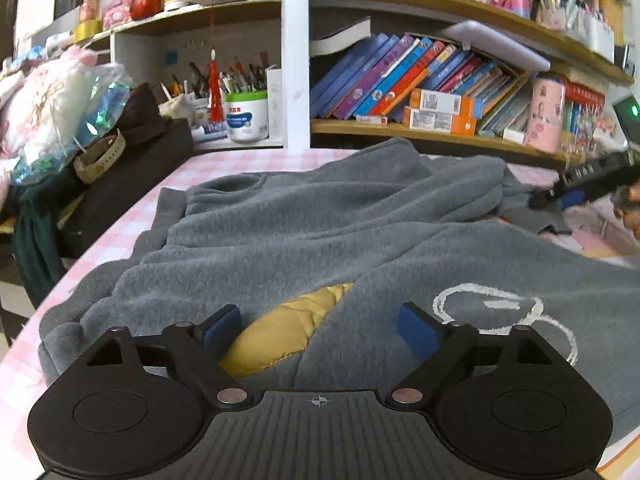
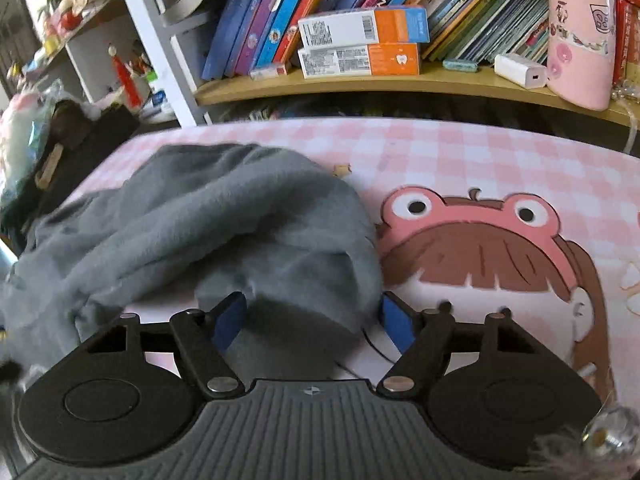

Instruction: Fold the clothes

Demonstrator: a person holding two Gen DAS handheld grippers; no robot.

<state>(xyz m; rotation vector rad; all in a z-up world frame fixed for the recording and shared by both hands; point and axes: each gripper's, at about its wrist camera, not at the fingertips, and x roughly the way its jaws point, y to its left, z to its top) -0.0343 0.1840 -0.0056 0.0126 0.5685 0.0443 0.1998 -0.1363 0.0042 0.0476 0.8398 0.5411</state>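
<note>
A grey fleece sweater (image 1: 320, 220) lies rumpled across the pink checked table (image 2: 460, 148), its yellow lining (image 1: 280, 328) showing. The left gripper (image 1: 318, 332) hovers over the hem, jaws wide apart and empty. The right gripper (image 2: 310, 320) straddles a bunched sleeve (image 2: 256, 232), jaws apart, not yet pressing. Closing on several layers there would likely drag the fold crooked.

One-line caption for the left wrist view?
Open left hand-held gripper above grey fleece sweatshirt on pink checked table.
</note>
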